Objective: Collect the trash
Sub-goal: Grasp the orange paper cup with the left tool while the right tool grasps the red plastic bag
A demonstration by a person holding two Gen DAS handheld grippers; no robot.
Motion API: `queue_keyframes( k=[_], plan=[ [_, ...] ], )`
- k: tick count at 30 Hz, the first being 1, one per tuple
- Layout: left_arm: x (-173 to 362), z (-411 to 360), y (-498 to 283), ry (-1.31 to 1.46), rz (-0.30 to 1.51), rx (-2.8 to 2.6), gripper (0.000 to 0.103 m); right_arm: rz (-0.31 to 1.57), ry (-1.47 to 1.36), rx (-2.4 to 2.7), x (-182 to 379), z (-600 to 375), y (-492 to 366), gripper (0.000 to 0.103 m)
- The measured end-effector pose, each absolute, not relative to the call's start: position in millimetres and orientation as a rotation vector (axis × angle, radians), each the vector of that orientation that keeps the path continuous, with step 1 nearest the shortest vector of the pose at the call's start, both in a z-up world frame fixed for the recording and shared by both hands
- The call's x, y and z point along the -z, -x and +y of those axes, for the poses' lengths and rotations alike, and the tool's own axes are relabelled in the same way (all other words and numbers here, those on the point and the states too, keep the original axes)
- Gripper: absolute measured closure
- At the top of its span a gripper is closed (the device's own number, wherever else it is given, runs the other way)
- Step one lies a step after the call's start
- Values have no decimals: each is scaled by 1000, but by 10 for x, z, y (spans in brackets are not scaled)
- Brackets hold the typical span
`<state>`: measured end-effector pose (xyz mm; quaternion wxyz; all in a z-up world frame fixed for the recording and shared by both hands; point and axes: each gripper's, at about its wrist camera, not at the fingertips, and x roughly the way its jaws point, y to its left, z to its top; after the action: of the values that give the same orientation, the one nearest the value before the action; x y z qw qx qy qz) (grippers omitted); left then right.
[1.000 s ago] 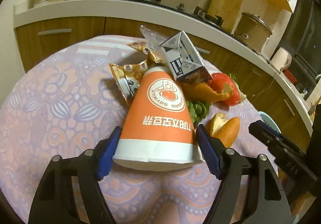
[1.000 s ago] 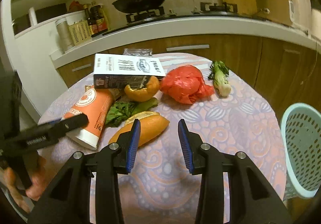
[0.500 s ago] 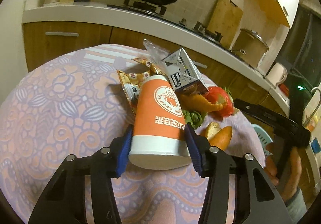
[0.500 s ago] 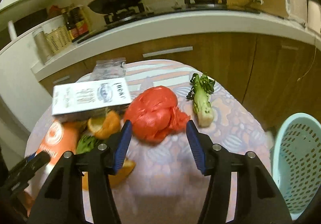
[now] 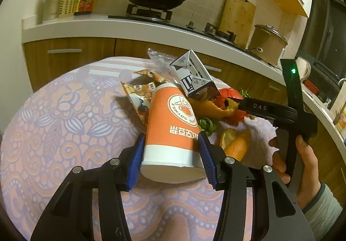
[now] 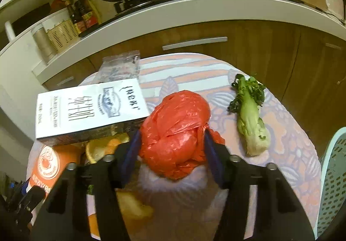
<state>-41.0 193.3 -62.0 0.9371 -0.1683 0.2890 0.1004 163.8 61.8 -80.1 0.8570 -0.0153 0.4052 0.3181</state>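
An orange paper soy-milk cup (image 5: 172, 130) lies on its side on the round table; my left gripper (image 5: 170, 159) is shut on its white rim end. It also shows in the right wrist view (image 6: 48, 167). A crumpled red plastic bag (image 6: 177, 133) sits mid-table; my right gripper (image 6: 172, 152) straddles it with the blue pads at its two sides, still open. A white milk carton (image 6: 90, 111) (image 5: 193, 76), a snack wrapper (image 5: 138, 94), orange peel (image 5: 207, 108) and a clear plastic bag (image 6: 120, 68) lie in the pile.
A bok choy stalk (image 6: 250, 115) lies right of the red bag. A bread roll (image 5: 237, 146) and green leaves (image 5: 205, 124) lie by the cup. A light blue mesh basket (image 6: 333, 182) stands off the table's right edge. A kitchen counter (image 5: 108, 27) runs behind.
My left gripper closed onto the orange cup's rim end. My right gripper moved forward from the bread roll to the red bag and now straddles it.
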Motion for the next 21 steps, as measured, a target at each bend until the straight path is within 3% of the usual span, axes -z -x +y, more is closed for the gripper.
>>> queue_keyframes(
  k=[10,21],
  plan=[
    [503,2044,749,454,541,-167,73,710,46,-671,439,384,-1212,60],
    [216,1838,970,424,500,-128,78,640,-28,-687,123,-43,-891,60]
  ],
)
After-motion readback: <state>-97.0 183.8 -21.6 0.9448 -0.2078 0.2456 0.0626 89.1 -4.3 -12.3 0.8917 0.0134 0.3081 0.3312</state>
